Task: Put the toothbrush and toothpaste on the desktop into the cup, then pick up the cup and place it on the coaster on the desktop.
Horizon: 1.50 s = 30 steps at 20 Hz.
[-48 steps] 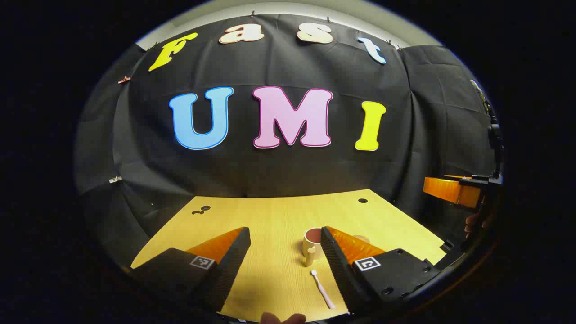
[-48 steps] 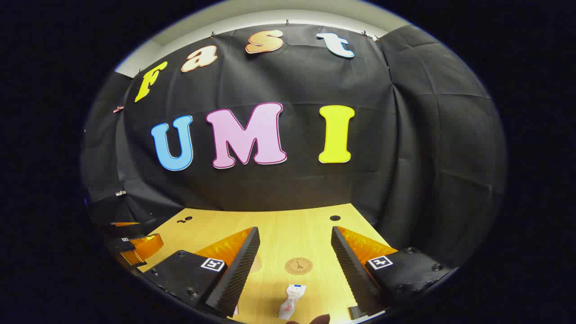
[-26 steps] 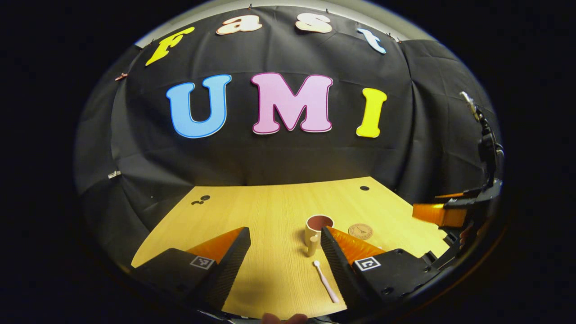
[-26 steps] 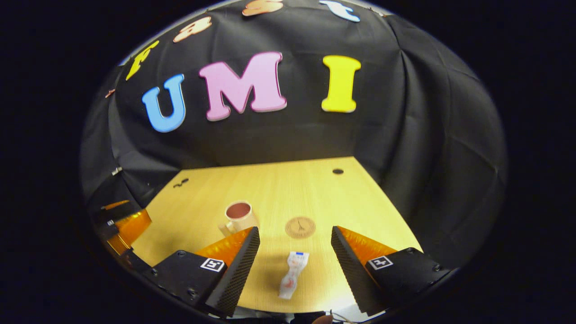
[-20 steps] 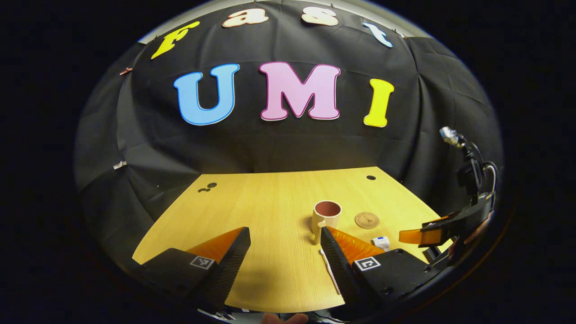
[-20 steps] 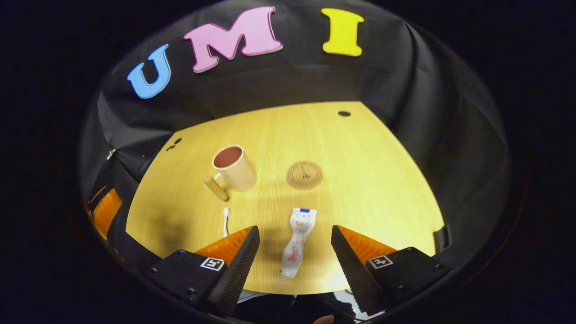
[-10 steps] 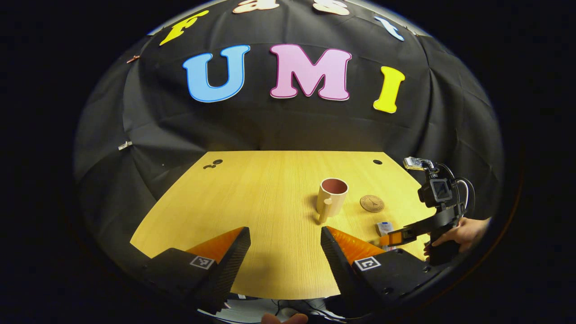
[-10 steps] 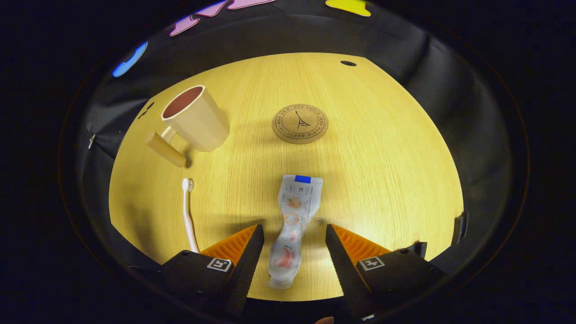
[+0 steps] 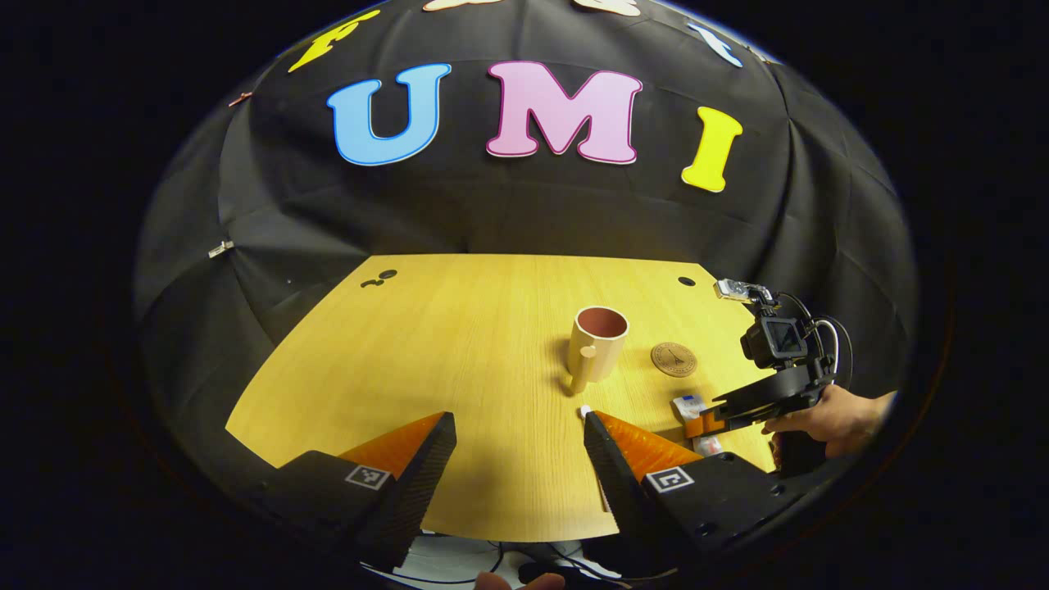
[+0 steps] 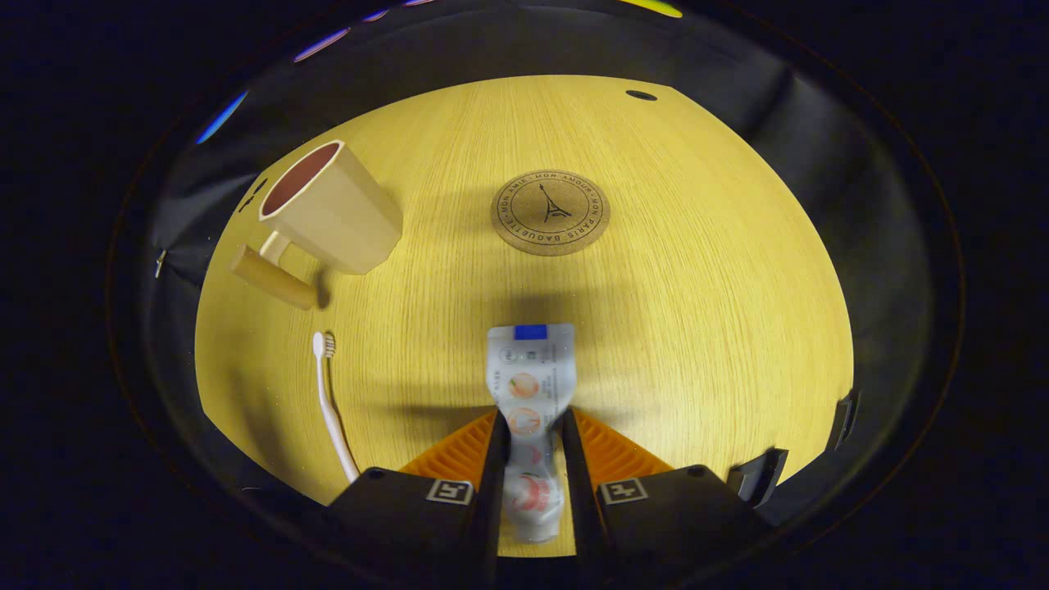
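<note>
R gripper (image 10: 531, 447) is down at the desktop (image 10: 697, 328) w/ both fingers clamped on the toothpaste (image 10: 529, 393) mid-tube, tube lying flat, crimped end pointing toward the coaster (image 10: 551, 212). L gripper (image 9: 518, 447) hangs above the near desk edge, jaws wide apart, nothing between them. Cup (image 10: 328, 209) stands upright left of the coaster, apart from it, handle toward the near side; toothbrush (image 10: 332, 410) lies flat on the desk just below the cup handle, head end nearest it.
</note>
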Available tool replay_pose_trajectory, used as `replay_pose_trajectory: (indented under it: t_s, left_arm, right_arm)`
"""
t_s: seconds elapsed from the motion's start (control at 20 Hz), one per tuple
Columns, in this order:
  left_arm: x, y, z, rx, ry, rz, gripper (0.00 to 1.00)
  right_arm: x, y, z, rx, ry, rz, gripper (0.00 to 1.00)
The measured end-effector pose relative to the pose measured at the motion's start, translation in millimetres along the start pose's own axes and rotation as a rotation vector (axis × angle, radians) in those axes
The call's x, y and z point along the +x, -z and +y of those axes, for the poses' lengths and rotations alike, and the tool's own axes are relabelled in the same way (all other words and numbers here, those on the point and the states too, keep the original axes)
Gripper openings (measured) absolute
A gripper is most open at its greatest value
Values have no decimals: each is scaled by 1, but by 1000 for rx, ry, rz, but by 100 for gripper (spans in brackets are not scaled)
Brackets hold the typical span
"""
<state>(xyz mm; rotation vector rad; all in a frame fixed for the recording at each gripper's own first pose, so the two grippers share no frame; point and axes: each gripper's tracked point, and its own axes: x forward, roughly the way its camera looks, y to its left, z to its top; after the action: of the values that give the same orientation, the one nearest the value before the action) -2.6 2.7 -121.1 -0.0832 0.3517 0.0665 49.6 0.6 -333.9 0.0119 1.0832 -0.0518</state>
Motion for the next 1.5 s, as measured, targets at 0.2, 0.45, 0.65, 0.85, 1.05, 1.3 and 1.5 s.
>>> replay_pose_trajectory:
  t_s: [0.2, 0.45, 0.65, 0.85, 1.05, 1.3, 1.5]
  left_arm:
    - [19, 11, -19, -3, 21, 68, 97]
    - [46, 35, -46, -34, 61, 177, 97]
    - [70, 59, -54, 1, 41, 254, 94]
    - [95, 78, -71, 24, 53, 335, 87]
    - [128, 85, -81, 18, 29, 396, 84]
    - [146, 108, -80, 29, -13, 523, 78]
    - [147, 111, -83, 36, -8, 544, 77]
  right_arm:
    - [-4, -7, 0, -2, -109, -36, 24]
    - [-38, -36, -2, -7, -269, -228, 19]
    - [-76, -55, -3, 39, -402, -340, 19]
    - [-105, -72, -12, 80, -480, -396, 19]
    - [-118, -91, -27, 92, -504, -424, 19]
    - [-123, -112, -34, 92, -519, -451, 18]
    - [-125, -123, -33, 106, -550, -474, 19]
